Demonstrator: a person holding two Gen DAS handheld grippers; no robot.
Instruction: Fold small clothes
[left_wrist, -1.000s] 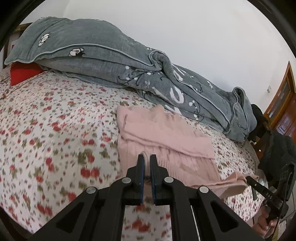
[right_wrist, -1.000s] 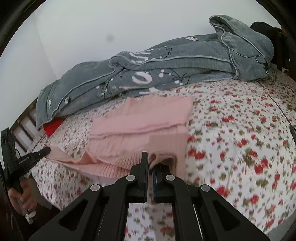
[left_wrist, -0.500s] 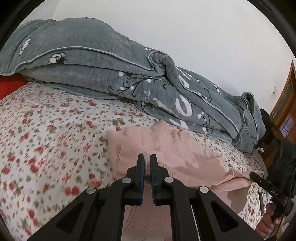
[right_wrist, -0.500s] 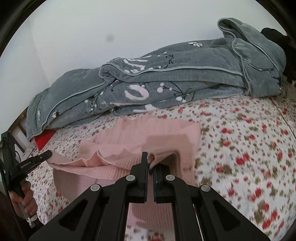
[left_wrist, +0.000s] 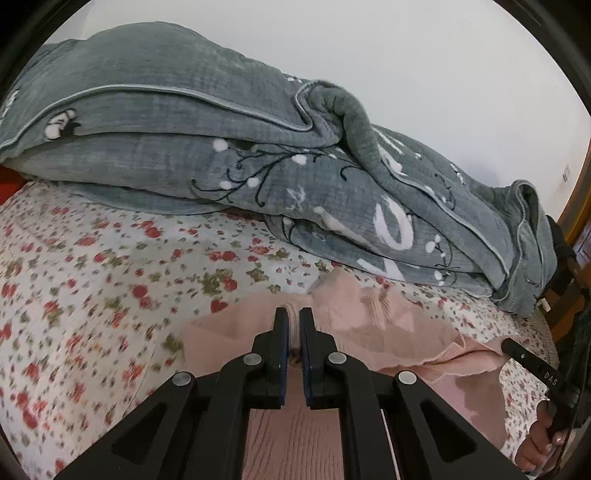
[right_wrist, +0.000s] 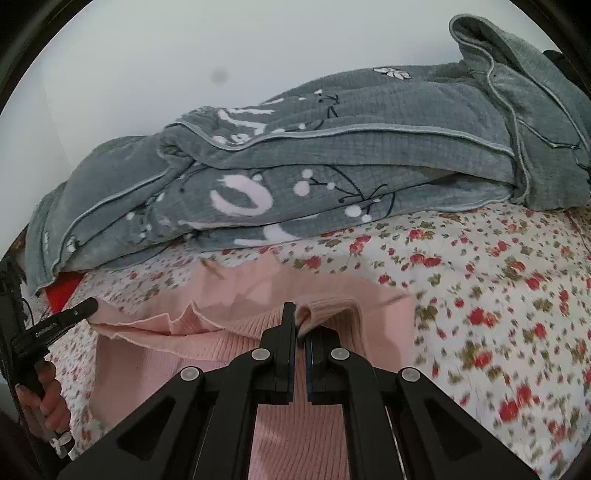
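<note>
Pink sweater (left_wrist: 369, 332) hem lifted | left gripper (left_wrist: 294, 325), right gripper (right_wrist: 300, 321) level, clamped

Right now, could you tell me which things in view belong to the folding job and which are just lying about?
Job: pink knit garment, pinched by left gripper and right gripper.

Lying about: grey quilt, red pillow, floral bedsheet.

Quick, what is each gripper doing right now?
Left gripper: shut on the pink ribbed knit garment.
Right gripper: shut on the same garment's edge.
</note>
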